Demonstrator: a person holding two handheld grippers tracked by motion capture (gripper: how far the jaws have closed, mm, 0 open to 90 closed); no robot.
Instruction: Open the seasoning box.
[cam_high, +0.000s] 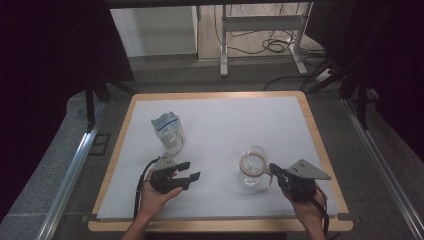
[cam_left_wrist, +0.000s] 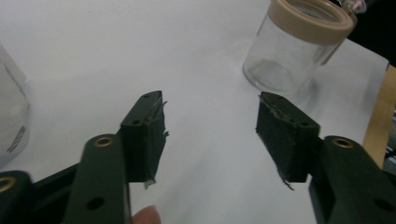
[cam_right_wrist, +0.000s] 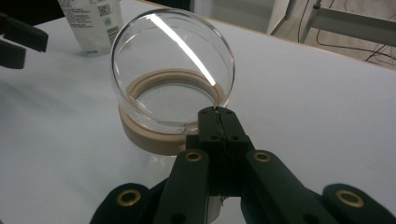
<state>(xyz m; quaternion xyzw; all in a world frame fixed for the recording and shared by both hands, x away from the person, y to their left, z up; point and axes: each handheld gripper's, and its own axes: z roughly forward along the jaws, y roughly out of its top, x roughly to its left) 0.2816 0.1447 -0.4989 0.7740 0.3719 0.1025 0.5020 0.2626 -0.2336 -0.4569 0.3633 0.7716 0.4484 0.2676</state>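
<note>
The right tool pinches the raised clear lid of the glass jar; the left tool gapes empty, the pouch cut off.

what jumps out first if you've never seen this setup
The clear glass jar with a beige rim, right of centre on the white table, its round glass lid tipped up by the shut right gripper. Next, the white and blue pouch standing at the left, behind the open, empty left gripper.
</note>
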